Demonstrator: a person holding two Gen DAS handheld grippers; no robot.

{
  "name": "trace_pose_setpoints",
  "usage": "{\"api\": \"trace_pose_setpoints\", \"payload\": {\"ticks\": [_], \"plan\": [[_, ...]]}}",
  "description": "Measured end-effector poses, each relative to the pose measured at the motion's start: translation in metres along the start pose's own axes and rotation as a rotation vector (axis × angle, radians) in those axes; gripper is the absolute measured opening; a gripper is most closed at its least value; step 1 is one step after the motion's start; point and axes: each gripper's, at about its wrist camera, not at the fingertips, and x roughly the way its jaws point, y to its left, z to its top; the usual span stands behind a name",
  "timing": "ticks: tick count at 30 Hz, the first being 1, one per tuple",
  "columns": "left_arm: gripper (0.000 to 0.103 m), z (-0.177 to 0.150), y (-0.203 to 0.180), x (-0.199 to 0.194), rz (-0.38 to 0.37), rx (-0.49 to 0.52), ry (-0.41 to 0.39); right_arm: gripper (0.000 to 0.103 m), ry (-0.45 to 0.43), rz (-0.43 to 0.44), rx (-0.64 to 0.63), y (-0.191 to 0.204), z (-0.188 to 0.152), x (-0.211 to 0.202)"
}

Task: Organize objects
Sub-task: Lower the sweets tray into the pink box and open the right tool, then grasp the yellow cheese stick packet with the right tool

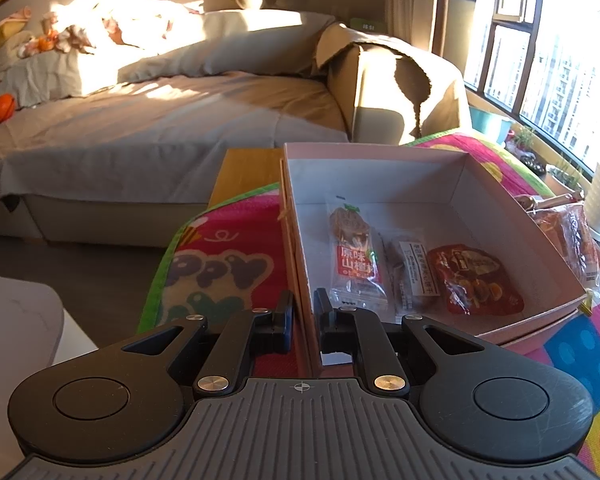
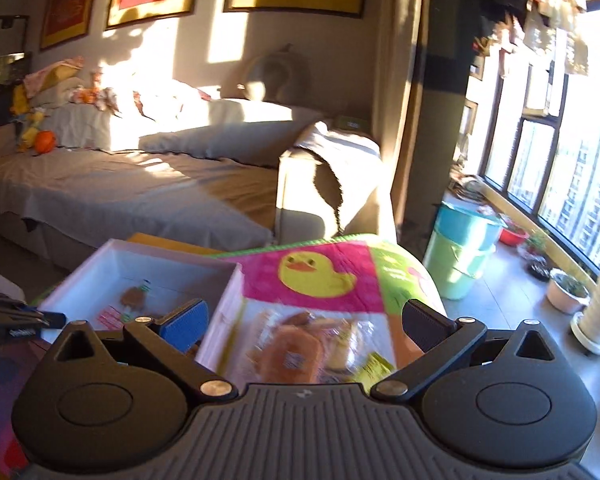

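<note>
An open pink box [image 1: 496, 196] lies on the colourful mat [image 1: 228, 264]. Three snack packets rest on its floor: a hawthorn packet [image 1: 352, 256], a brown one [image 1: 412, 276] and a red one [image 1: 476, 280]. My left gripper [image 1: 303, 300] is shut on the box's near wall, one finger on each side. More packets [image 1: 572, 236] lie outside the box at the right. In the right wrist view my right gripper [image 2: 304, 316] stands wide open just above those loose packets [image 2: 300, 352], which look blurred, and it touches none. The box [image 2: 228, 292] is to its left.
A grey-covered sofa [image 1: 160, 120] runs behind the mat. A wooden surface [image 1: 248, 168] shows past the box. Stacked blue and green buckets [image 2: 460, 248] and plant pots [image 2: 568, 292] stand along the window at the right. A white table corner [image 1: 20, 320] is at the near left.
</note>
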Motion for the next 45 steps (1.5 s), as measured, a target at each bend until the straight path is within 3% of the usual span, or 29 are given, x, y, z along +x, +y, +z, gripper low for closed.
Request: {"api": "trace_pose_setpoints", "payload": {"ticks": [5, 16, 31, 36, 38, 42, 45], "plan": [[0.013, 0.000, 0.000, -0.001, 0.000, 0.000, 0.000, 0.103, 0.099, 0.011, 0.067, -0.013, -0.015, 0.016], [0.013, -0.001, 0.002, -0.002, -0.007, -0.005, -0.007, 0.103, 0.187, 0.005, 0.085, -0.007, -0.031, 0.040], [0.013, -0.002, 0.002, -0.003, -0.006, -0.005, -0.007, 0.103, 0.217, 0.034, 0.138, -0.005, -0.039, 0.072], [0.013, -0.002, 0.002, -0.003, -0.006, -0.005, -0.007, 0.103, 0.155, -0.038, 0.337, -0.040, -0.035, 0.074], [0.013, -0.002, 0.003, -0.003, -0.006, -0.004, -0.008, 0.099, 0.180, -0.084, 0.378, -0.053, -0.036, 0.084], [0.013, -0.002, 0.002, -0.003, -0.006, -0.006, -0.007, 0.069, 0.265, -0.079, 0.404, -0.066, -0.043, 0.114], [0.013, -0.002, 0.003, -0.003, -0.006, -0.005, -0.006, 0.065, 0.292, -0.046, 0.413, -0.067, -0.043, 0.133]]}}
